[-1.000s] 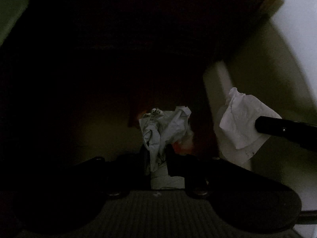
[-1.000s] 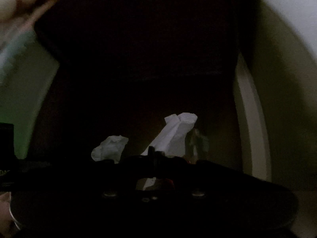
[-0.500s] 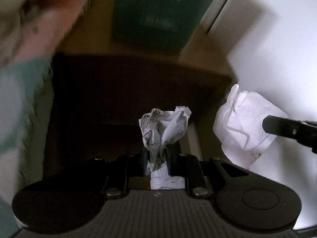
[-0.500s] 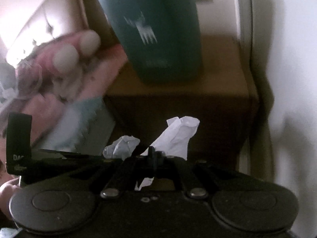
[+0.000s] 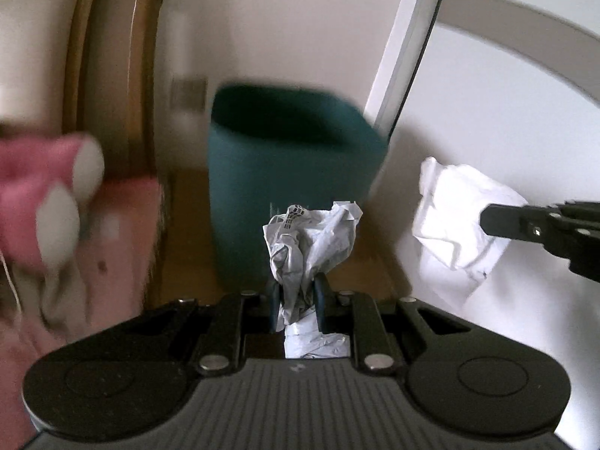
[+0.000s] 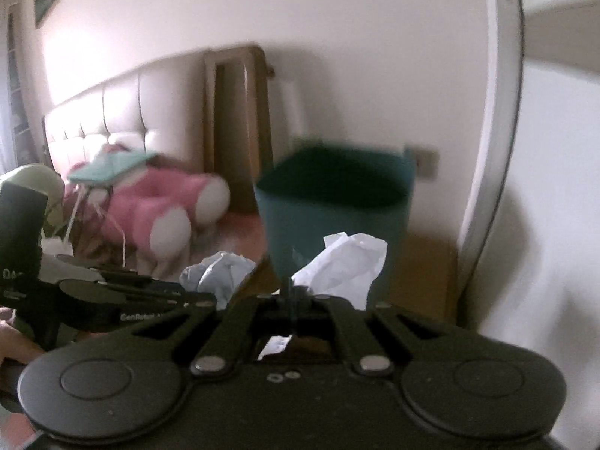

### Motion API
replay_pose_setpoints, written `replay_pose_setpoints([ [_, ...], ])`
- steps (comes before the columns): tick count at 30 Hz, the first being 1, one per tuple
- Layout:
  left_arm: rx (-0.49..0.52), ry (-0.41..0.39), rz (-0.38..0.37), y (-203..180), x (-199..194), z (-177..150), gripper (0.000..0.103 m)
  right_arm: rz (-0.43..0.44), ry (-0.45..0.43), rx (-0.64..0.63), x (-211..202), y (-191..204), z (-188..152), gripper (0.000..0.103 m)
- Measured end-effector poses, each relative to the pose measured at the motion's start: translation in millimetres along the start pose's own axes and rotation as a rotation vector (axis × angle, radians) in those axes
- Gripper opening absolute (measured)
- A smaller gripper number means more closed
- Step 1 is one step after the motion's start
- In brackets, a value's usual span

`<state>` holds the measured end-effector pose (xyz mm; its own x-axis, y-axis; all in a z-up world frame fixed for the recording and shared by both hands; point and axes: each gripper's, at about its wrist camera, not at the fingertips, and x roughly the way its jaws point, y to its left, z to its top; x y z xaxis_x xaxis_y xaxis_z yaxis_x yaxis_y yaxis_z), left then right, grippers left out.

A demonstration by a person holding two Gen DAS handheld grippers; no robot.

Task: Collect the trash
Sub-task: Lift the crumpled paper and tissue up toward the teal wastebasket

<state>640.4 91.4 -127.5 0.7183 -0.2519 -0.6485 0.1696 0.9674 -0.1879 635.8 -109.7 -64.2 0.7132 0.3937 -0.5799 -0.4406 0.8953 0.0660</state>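
Note:
My left gripper (image 5: 298,294) is shut on a crumpled grey-white printed paper ball (image 5: 311,240) that sticks up between its pads. My right gripper (image 6: 289,292) is shut on a white tissue (image 6: 345,262). In the left wrist view that same white tissue (image 5: 453,221) hangs off the right gripper's finger (image 5: 525,223) at the right. In the right wrist view the grey paper ball (image 6: 221,272) shows at lower left with the left gripper. A teal trash bin (image 5: 288,172) (image 6: 333,210) stands open-topped on a wooden cabinet top (image 6: 416,281), just beyond both grippers.
A white door or panel (image 5: 506,112) runs along the right. A pink plush toy (image 6: 165,206) lies on a bed with a padded headboard (image 6: 112,112) to the left. A wooden frame (image 6: 240,120) leans against the wall behind the bin.
Both grippers have risen from the dark space low by the cabinet up to the level of the bin's rim, each still holding its paper. The bin's open top has come into view.

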Motion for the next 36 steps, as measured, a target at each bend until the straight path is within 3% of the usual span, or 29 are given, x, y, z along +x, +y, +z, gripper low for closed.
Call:
replay_pose_setpoints([
  [8, 0.048, -0.127, 0.024, 1, -6, 94, 0.018, -0.050, -0.072, -0.099, 14, -3, 74, 0.000],
  [18, 0.070, -0.195, 0.087, 8, 16, 170, 0.018, -0.086, -0.047, -0.127, 70, -9, 108, 0.000],
  [24, 0.093, -0.183, 0.114, 6, 47, 188, 0.018, -0.103, -0.005, -0.115, 105, -15, 110, 0.000],
  [36, 0.145, -0.046, 0.143, 1, 112, 169, 0.018, -0.114, 0.108, -0.024, 158, -32, 83, 0.000],
])
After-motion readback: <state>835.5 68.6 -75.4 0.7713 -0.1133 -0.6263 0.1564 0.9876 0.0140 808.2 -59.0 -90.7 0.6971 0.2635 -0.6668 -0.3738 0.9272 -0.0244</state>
